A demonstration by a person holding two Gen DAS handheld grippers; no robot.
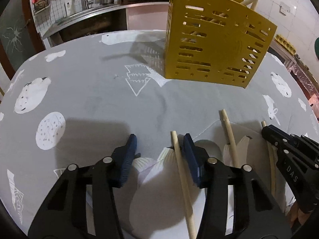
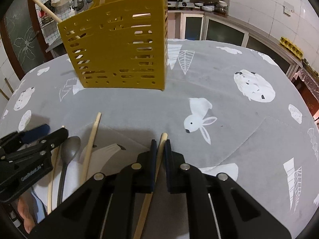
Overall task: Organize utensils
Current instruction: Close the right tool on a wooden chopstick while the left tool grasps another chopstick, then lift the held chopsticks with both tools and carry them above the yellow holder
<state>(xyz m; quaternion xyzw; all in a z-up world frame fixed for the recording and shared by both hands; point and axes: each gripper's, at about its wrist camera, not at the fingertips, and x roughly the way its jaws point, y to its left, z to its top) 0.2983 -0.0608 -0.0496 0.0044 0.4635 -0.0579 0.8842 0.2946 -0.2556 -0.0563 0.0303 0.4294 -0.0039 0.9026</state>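
While the right gripper has its jaws closed narrowly on a pale wooden chopstick, the left gripper has jaws spread wide, another chopstick lying against its right blade. "DAS" is readable on the right gripper's body. Yellow slotted holder stands on the counter beyond, sticks inside.

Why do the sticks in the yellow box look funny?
They lean at different angles. In the yellow box, one chopstick slants far out over the left rim while two others stand nearly upright. More chopsticks lie loose on the cloth, and the right gripper holds one.
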